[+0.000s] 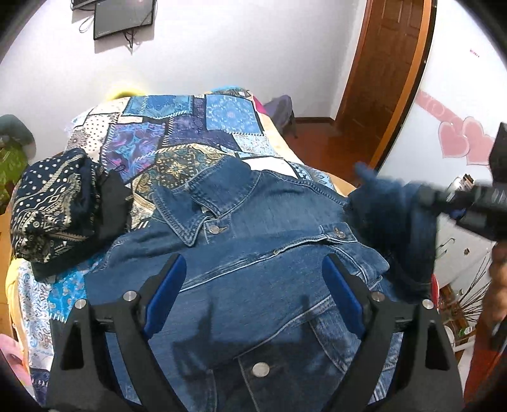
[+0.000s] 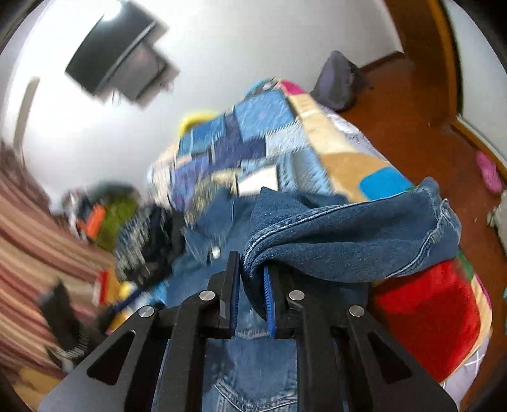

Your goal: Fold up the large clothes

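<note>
A blue denim jacket (image 1: 253, 253) lies front up on the patchwork bedspread (image 1: 177, 133), collar toward the far end. My left gripper (image 1: 253, 269) is open and empty, its jaws wide apart just above the jacket's chest. My right gripper (image 2: 252, 269) is shut on the jacket's sleeve (image 2: 348, 241) and holds it lifted above the bed. In the left wrist view the right gripper (image 1: 437, 198) shows blurred at the right edge with the sleeve (image 1: 389, 215) bunched in it.
A folded dark patterned cloth (image 1: 54, 206) lies on the bed left of the jacket. A red blanket (image 2: 427, 317) lies at the bed's right side. A wooden door (image 1: 386, 73) and red floor are beyond. A screen (image 1: 123, 17) hangs on the wall.
</note>
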Available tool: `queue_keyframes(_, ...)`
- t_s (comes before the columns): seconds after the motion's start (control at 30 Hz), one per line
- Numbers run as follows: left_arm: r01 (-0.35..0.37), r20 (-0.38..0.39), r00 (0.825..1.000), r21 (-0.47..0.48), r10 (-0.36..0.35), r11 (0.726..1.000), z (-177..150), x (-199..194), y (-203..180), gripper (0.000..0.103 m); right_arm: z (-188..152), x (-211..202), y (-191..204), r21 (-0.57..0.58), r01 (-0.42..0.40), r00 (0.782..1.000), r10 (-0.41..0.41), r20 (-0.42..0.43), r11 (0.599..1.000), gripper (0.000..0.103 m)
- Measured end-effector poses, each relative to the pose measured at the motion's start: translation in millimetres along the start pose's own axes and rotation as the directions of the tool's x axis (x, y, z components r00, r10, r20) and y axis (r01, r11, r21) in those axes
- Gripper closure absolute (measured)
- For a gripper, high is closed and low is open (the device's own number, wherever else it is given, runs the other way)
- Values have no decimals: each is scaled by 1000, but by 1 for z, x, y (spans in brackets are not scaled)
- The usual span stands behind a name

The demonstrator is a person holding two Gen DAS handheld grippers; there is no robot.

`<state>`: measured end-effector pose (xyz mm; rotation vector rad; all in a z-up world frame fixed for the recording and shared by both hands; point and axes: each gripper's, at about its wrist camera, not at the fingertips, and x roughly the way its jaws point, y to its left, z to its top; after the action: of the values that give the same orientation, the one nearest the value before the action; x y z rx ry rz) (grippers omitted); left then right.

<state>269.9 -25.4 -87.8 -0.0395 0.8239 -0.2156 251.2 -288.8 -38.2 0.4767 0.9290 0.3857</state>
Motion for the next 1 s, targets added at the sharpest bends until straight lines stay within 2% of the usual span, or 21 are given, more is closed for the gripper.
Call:
queue_keyframes(0.07, 5, 11, 1000, -27, -5, 1000, -3, -7, 7, 15, -16, 22, 5, -32, 40, 998, -42, -53, 999, 91)
queue_keyframes(0.2, 16, 16, 1000, -62, -15, 998, -11, -14, 15, 14, -39, 55, -3, -30, 61, 985, -65, -162, 998, 90)
queue_keyframes(0.33, 6, 10, 1000, -83, -5, 997, -18, -16, 21, 14, -45, 43, 0, -62, 98, 984, -106, -141, 993, 88)
queue_keyframes(0.37, 5, 8, 1000, -89, -5, 996, -19, -15, 21, 14, -44, 38, 1, -56, 94, 984, -101, -145, 994, 84)
queue_keyframes(0.43, 8, 8, 1000, -100, -7, 995, -21, -16, 22, 14, -45, 27, 0, -35, 75, 986, -79, -147, 997, 71)
queue_keyframes(0.47, 9, 9, 1000, -104, -8, 995, -21, -16, 22, 14, -44, 21, -2, -27, 71, 988, -74, -138, 997, 58)
queue_keyframes(0.5, 10, 12, 1000, -104, -9, 995, -21, -17, 21, 14, -44, 16, -3, -24, 71, 990, -73, -121, 997, 52)
queue_keyframes(0.63, 4, 21, 1000, -92, -2, 996, -18, -18, 16, 14, -37, 1, -5, -6, 96, 994, -96, -57, 995, 50)
queue_keyframes(0.7, 2, 25, 1000, -85, 0, 996, -17, -18, 13, 14, -30, -10, -18, 37, 109, 994, -108, -17, 993, 44)
queue_keyframes(0.8, 3, 29, 1000, -77, -1, 997, -14, -16, 9, 14, -19, -22, -39, 101, 139, 989, -143, 38, 985, 43)
queue_keyframes(1.0, 2, 8, 1000, -68, -1, 998, -10, -3, 4, 13, -1, -22, -94, 267, 184, 977, -205, 52, 946, 42)
